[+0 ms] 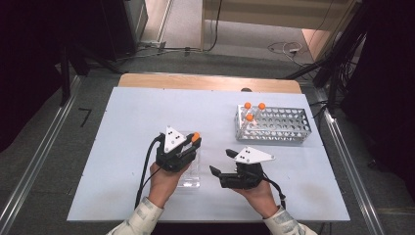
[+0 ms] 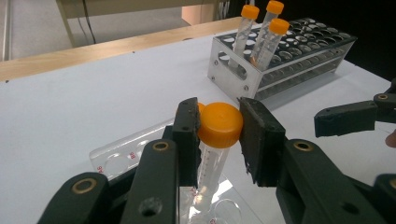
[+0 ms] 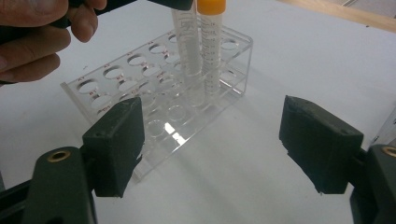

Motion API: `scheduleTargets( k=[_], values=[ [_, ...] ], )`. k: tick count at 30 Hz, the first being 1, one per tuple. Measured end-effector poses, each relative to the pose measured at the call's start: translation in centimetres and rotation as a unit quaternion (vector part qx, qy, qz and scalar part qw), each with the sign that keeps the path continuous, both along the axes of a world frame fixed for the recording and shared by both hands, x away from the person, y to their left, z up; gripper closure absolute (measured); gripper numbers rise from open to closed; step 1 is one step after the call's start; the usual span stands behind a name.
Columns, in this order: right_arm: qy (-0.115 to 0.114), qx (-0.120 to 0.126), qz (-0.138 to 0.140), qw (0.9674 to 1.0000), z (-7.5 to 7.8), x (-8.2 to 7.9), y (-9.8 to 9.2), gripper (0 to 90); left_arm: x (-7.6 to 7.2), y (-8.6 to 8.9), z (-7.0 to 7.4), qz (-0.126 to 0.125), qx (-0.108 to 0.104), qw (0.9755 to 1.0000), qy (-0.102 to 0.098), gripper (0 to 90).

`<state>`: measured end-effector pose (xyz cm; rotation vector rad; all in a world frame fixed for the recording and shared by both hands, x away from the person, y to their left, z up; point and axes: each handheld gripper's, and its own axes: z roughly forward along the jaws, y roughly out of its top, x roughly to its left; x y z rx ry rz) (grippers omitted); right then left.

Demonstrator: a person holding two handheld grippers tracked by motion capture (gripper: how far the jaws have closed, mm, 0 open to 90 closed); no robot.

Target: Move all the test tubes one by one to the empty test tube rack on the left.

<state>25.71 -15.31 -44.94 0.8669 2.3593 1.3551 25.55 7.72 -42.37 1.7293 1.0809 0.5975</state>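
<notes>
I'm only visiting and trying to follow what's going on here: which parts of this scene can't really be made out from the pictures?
- High view: the clear plastic rack is mostly covered by the left claw.
- Left gripper view: the orange-capped clear tube has its lower end cut off by the bottom edge.
- Right gripper view: that tube's cap is cropped by the top edge.
- High view: the silver metal rack has holes too small to count.

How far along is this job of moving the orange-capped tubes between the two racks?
Direction is unclear, so this is a guess. Three orange-capped plastic tubes stand in the perforated metal rack. In hand: the left gripper clamps the orange cap of a fourth tube, which stands in the clear plastic rack. The right gripper waits open and empty. If filling the metal rack, most holes remain.
</notes>
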Motion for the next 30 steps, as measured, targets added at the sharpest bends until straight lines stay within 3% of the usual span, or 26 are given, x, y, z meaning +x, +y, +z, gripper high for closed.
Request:
scheduleTargets(
  k=[8,13,16,23,30],
  values=[
    [-0.002,0.0,-0.003,1.0,0.0,0.1,-0.1,20.9,-0.3,0.0,0.2,-0.009,-0.012,0.9999,0.0,57.0],
    [-0.008,-0.004,-0.021,0.9997,0.0,0.4,-0.4,21.0,-1.1,0.3,0.5,0.005,-0.036,0.9993,-0.007,30.4],
    [-0.015,-0.005,-0.038,0.9992,0.0,0.8,-1.0,21.5,-1.7,0.5,0.4,0.008,-0.041,0.9991,-0.009,24.9],
    [-0.021,0.001,-0.087,0.996,0.1,2.3,-2.6,22.5,-3.0,1.6,0.1,0.006,-0.036,0.9993,-0.008,22.4],
    [-0.023,0.001,-0.113,0.9933,0.0,3.7,-3.4,23.0,-3.5,2.2,-0.4,0.009,-0.027,0.9996,-0.001,21.0]
  ],
)
